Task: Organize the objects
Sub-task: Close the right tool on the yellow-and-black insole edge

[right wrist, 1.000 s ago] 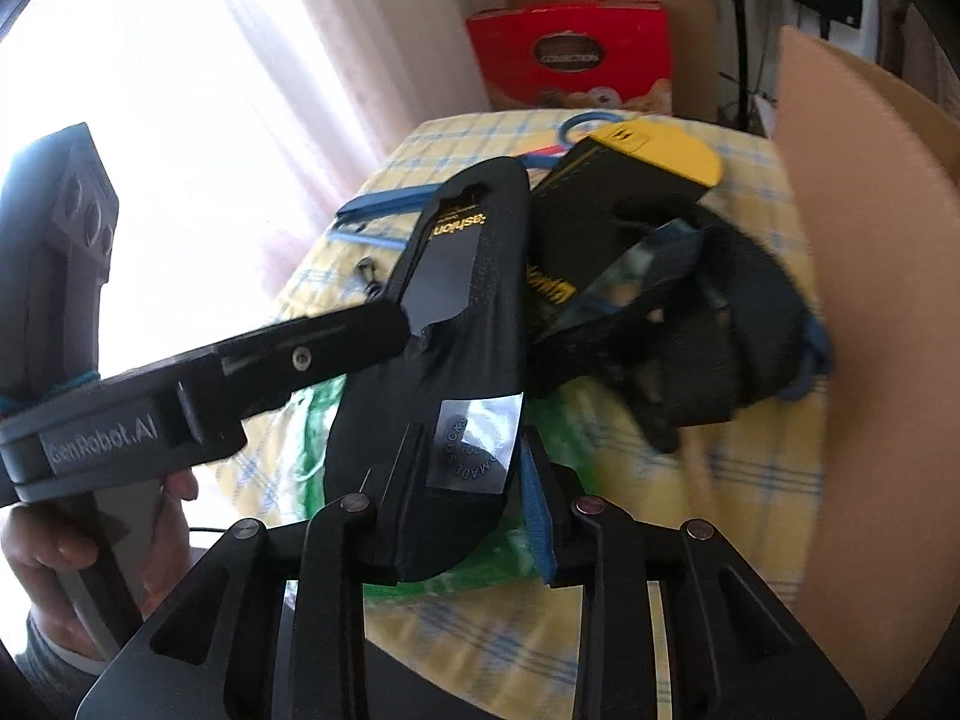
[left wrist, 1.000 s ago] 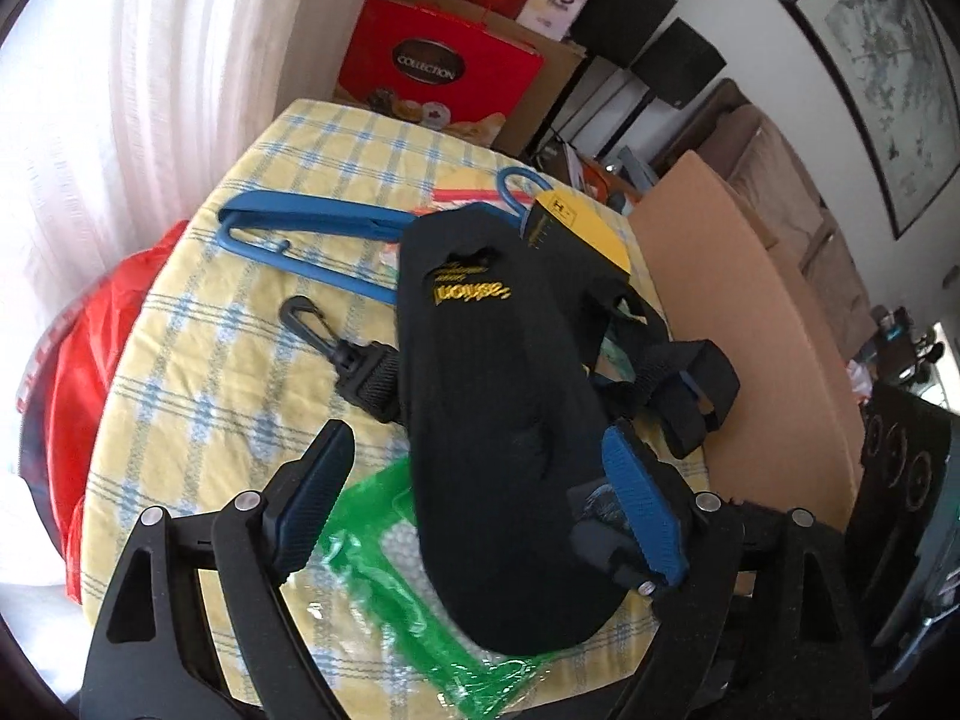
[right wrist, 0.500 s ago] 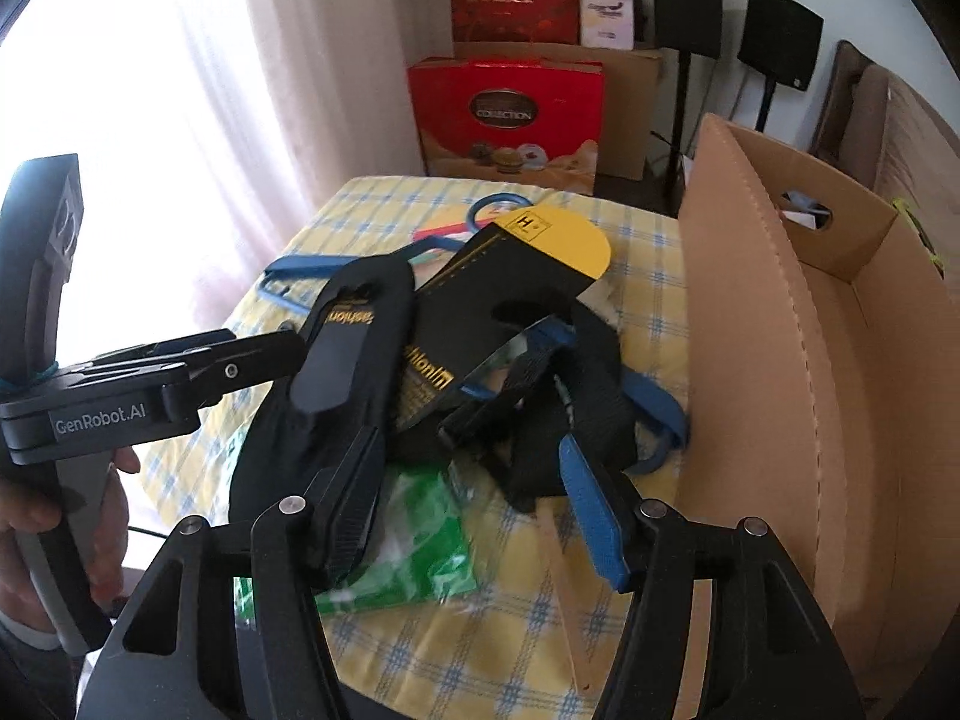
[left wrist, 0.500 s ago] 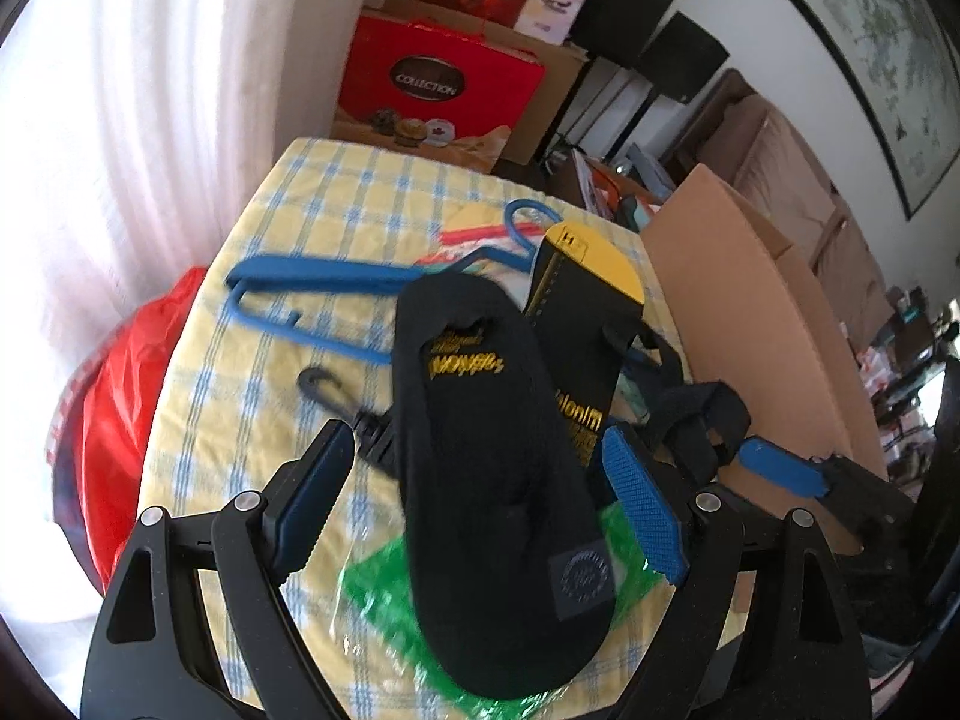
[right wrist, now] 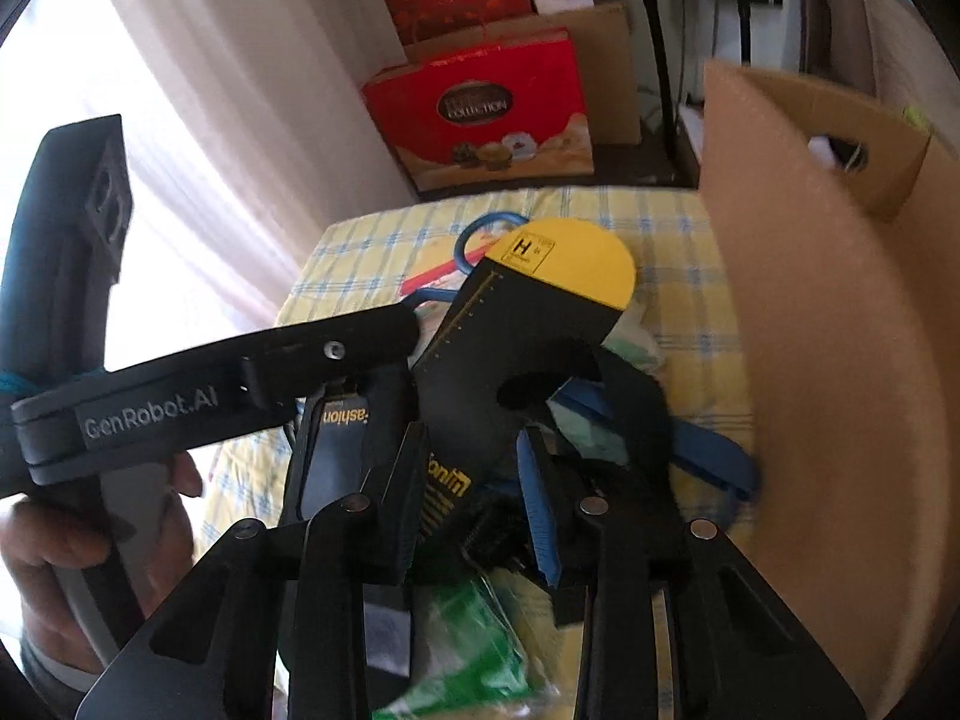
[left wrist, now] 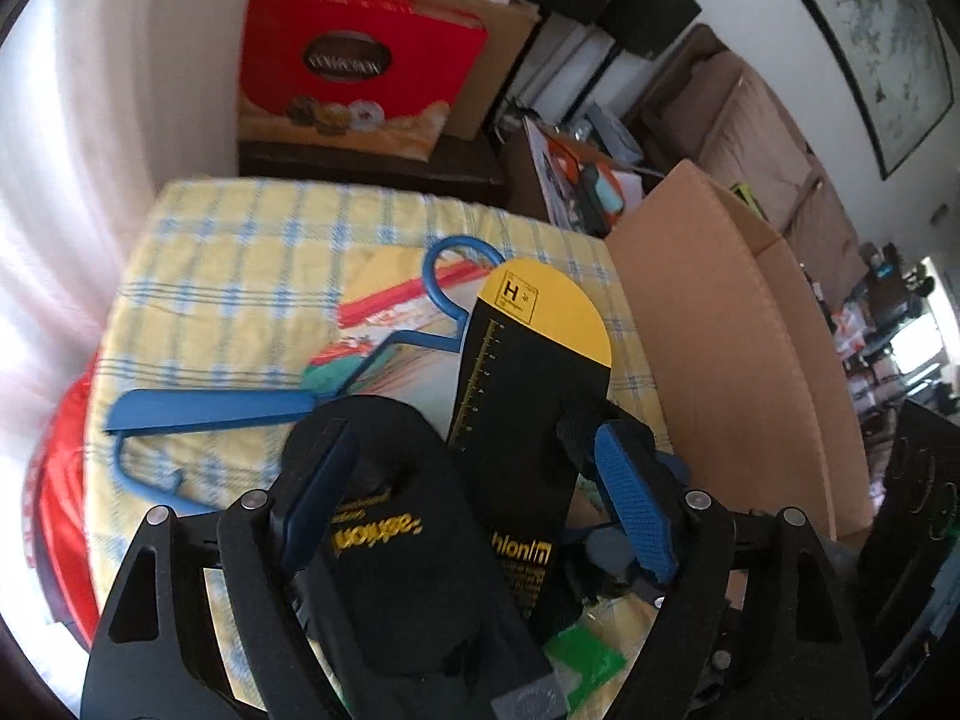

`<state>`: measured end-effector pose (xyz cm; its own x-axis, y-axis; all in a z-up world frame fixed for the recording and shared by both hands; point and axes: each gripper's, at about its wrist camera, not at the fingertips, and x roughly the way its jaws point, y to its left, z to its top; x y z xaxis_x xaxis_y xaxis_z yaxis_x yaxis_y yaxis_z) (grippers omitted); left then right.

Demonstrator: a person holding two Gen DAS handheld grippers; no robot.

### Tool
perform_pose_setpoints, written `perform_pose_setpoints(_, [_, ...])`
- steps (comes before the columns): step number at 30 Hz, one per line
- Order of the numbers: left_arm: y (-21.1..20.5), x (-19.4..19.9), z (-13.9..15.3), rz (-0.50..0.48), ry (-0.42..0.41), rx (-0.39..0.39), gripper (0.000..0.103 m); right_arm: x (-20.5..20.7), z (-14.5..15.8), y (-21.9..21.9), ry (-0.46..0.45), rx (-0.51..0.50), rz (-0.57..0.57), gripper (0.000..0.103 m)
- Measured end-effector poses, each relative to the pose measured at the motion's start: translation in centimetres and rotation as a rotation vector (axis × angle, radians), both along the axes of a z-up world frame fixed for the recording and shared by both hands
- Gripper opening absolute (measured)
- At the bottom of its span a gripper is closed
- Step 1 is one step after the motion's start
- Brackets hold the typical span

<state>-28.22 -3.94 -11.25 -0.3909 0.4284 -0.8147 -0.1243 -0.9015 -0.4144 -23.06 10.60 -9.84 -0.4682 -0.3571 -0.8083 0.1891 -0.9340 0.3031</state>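
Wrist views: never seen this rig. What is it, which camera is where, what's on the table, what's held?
No robot: a person holds a two-finger gripper in each hand, each with a fisheye camera looking along its fingers. One picture is from the left gripper, open around a black insole. The other is from the right gripper, straddling a yellow-tipped card; grip unclear. It also shows the hand holding the left one. On the checked table: a blue hanger, a green bag, black straps, beside a cardboard box.

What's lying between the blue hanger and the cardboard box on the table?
The yellow-tipped black card lies between the hanger and the box, over the hanger's neck; its far side looks apart from the box. The left wrist view shows this best.
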Motion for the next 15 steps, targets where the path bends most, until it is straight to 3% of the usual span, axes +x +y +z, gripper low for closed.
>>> perform_pose_setpoints(3, [0.2, -0.7, -1.1, -0.026, -0.032, 0.018, 0.073, -0.8, -1.0, 0.2, -0.04, -0.011, -0.014, 0.032])
perform_pose_setpoints(15, [1.5, -2.0, -1.2, -0.134, -0.019, -0.007, 0.071, -2.2, -3.5, 0.3, -0.068, -0.04, -0.03, 0.033])
